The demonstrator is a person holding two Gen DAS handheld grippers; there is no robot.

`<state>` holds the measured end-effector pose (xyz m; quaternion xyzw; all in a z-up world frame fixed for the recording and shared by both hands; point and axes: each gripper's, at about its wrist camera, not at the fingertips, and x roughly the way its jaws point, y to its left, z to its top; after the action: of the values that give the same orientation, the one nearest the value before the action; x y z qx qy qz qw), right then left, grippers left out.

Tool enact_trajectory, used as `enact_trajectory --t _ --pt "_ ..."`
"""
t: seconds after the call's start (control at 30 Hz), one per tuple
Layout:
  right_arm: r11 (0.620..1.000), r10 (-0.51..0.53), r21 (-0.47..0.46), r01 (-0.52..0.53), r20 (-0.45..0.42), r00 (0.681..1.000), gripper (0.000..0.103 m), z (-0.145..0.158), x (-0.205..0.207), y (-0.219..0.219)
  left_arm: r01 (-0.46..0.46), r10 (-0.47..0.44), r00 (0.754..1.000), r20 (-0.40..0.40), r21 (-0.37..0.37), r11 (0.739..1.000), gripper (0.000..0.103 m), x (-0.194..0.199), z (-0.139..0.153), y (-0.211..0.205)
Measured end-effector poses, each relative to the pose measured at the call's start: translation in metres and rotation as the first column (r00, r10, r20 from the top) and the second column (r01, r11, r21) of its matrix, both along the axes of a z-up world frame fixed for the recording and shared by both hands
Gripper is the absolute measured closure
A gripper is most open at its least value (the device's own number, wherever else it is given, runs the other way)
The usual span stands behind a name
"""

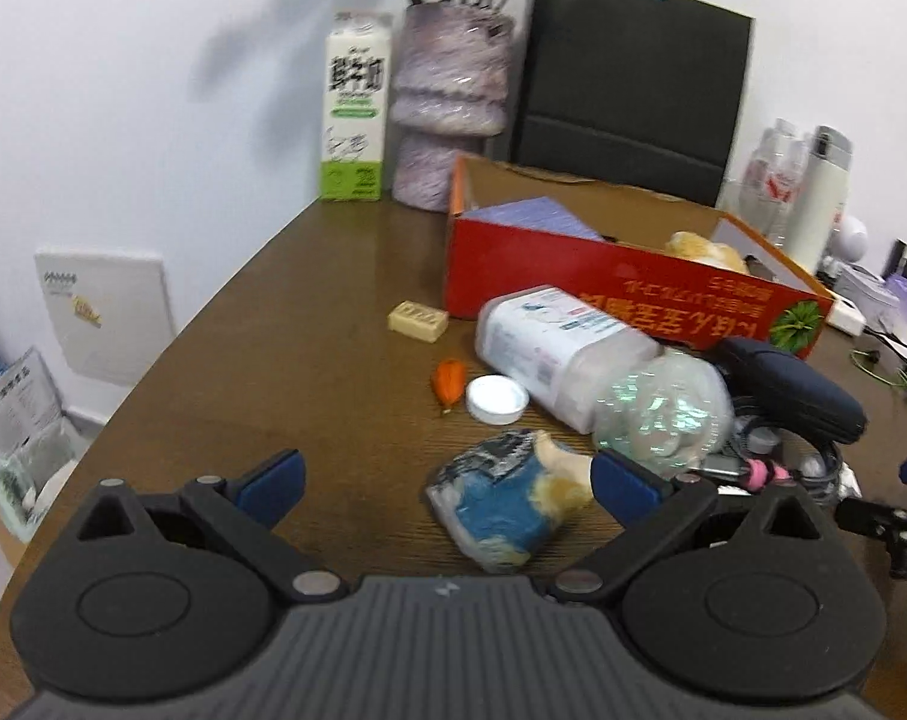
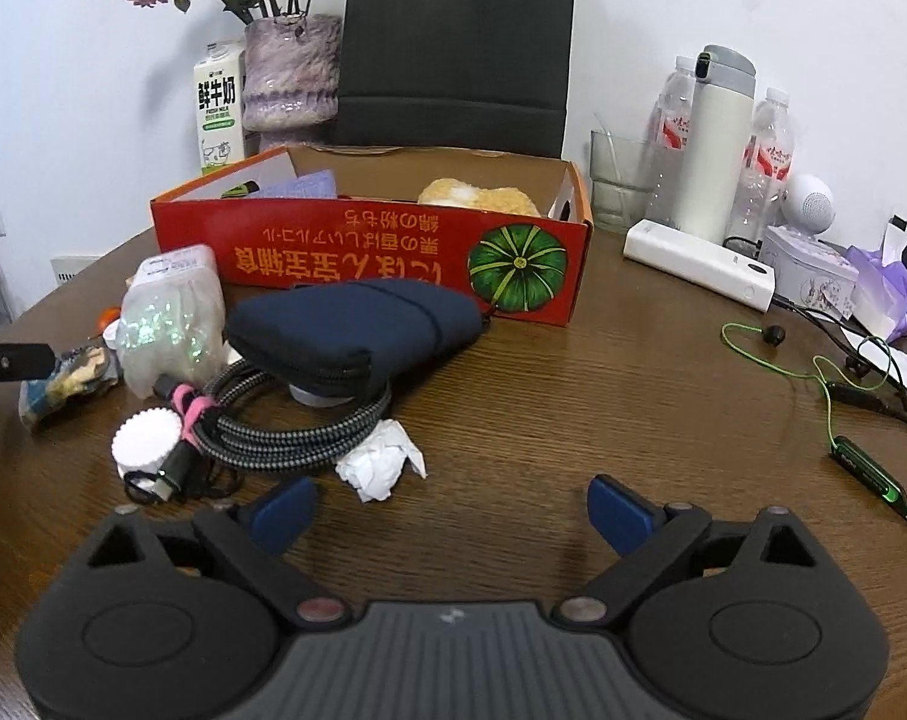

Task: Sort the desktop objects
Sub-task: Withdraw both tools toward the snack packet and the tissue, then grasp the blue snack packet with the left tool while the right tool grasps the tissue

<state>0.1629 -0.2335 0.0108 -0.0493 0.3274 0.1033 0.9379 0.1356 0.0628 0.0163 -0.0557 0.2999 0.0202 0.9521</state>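
My left gripper (image 1: 447, 483) hovers open low over the brown table. A crumpled blue-and-white wrapped thing (image 1: 501, 510) lies between its fingers, close to the right pad and far from the left one. Beyond it lie a clear plastic bottle (image 1: 573, 360) on its side, a white cap (image 1: 496, 399), a small orange piece (image 1: 449, 384) and a beige block (image 1: 418, 321). My right gripper (image 2: 453, 510) is open over bare wood, with a crumpled white tissue (image 2: 381, 462) just ahead. Behind the tissue are a coiled braided cable (image 2: 285, 432) and a dark blue pouch (image 2: 357, 324).
An open red cardboard box (image 2: 393, 252) holds a yellow plush and purple card. Behind it stand a milk carton (image 2: 218, 114), vase (image 2: 291, 72) and black bag (image 2: 459, 42). Bottles, a thermos (image 2: 717, 150), a power bank (image 2: 699, 264) and green earphones (image 2: 837, 420) crowd the right.
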Motion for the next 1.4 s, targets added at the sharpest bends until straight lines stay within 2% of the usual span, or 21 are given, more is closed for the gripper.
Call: enact_trajectory --t 0.2,0.63,0.8,0.97,1.07,1.23,1.4 --pt "1.0 0.001 0.014 -0.001 0.011 1.0 0.007 -0.001 0.001 -0.001 0.054 -0.053 0.998 -0.014 0.046 0.997 0.0 0.003 -0.006 -0.012" --pt "0.999 0.02 0.031 -0.02 0.008 1.0 0.009 -0.003 0.003 0.002 0.068 -0.067 0.997 -0.03 0.041 0.997 0.0 0.007 -0.012 -0.013" --pt "0.998 0.061 0.001 -0.061 0.028 0.998 0.018 -0.001 0.005 0.009 0.066 -0.065 0.997 -0.035 0.042 0.997 0.0 0.01 -0.012 -0.012" --pt "0.993 0.116 0.021 -0.117 0.014 0.993 0.039 0.001 0.01 0.011 0.062 -0.061 0.997 -0.044 0.03 0.998 0.0 0.015 -0.013 -0.011" --pt "0.989 0.15 0.017 -0.15 0.006 0.989 0.045 0.001 0.012 0.012 0.064 -0.062 0.997 -0.053 0.025 0.998 0.0 0.017 -0.014 -0.01" --pt "0.981 0.193 0.028 -0.193 -0.001 0.981 0.047 0.004 0.016 0.011 0.079 -0.078 0.996 -0.046 0.032 0.996 0.0 0.019 -0.014 -0.011" --pt "0.974 0.226 -0.002 -0.226 0.003 0.974 0.047 0.003 0.022 0.021 0.109 -0.106 0.993 -0.052 0.066 0.992 0.0 0.026 -0.015 -0.018"
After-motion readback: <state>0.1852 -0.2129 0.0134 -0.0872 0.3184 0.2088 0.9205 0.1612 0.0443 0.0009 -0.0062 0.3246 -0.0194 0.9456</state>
